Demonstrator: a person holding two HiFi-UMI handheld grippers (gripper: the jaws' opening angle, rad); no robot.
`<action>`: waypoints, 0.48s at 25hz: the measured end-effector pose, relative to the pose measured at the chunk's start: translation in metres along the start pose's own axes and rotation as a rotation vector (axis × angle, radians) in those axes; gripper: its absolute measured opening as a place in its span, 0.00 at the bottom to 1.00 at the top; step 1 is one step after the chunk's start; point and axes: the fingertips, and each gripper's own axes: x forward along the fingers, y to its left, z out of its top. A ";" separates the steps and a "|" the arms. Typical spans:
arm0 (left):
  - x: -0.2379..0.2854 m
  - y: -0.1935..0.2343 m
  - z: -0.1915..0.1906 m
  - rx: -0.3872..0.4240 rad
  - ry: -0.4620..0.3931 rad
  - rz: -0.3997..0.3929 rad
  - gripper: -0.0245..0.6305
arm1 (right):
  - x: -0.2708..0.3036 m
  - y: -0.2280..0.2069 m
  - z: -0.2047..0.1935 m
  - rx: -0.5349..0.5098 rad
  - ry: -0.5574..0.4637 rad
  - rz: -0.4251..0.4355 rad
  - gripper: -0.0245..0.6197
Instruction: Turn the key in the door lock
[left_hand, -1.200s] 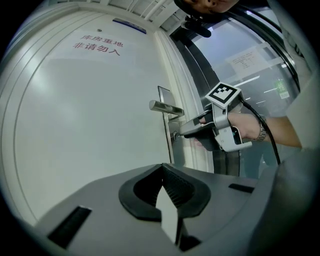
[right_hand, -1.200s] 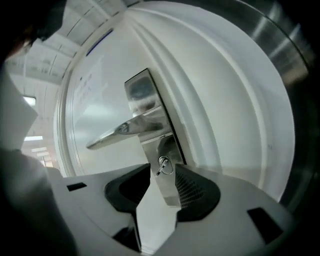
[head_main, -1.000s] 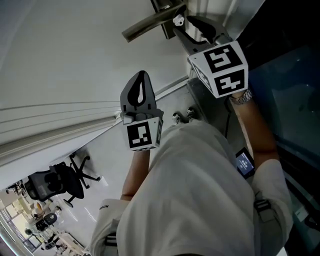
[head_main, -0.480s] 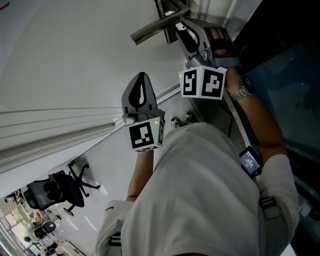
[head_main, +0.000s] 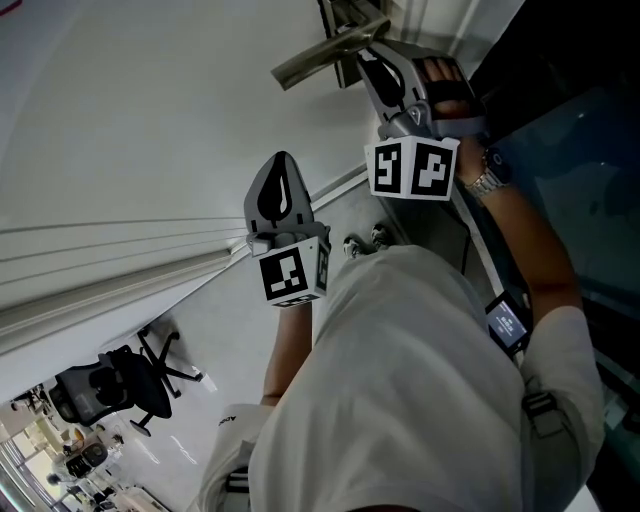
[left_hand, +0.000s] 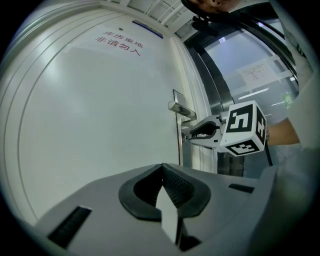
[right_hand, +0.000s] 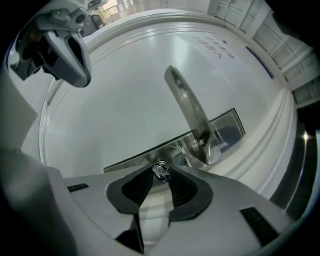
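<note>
Head view: the left gripper (head_main: 283, 160) hangs near the door (head_main: 150, 120), the right gripper (head_main: 362, 52) at the handle (head_main: 320, 57).
Left gripper view: fingers (left_hand: 177, 187) pressed together, empty.
Right gripper view: fingers (right_hand: 183, 190), just closing, pinch the key (right_hand: 160, 169) beside the handle's base.

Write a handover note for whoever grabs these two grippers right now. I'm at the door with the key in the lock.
Left gripper: jaws shut, empty, held clear of the white door.
Right gripper: jaws have just been closing; the pads look to be on the key, which sticks out of the lock plate below the lever handle.
Done: key inserted and gripped.
Left: turn the key. How far it has already turned can't be told here.
</note>
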 end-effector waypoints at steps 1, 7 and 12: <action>-0.001 0.001 0.000 -0.001 0.003 0.003 0.05 | -0.001 -0.002 0.000 0.054 -0.001 0.001 0.19; -0.003 0.010 -0.009 -0.012 0.021 0.022 0.05 | 0.002 -0.007 0.000 0.370 -0.006 0.031 0.20; -0.003 0.009 -0.006 -0.018 0.016 0.016 0.05 | -0.001 -0.011 -0.001 0.528 0.000 0.049 0.20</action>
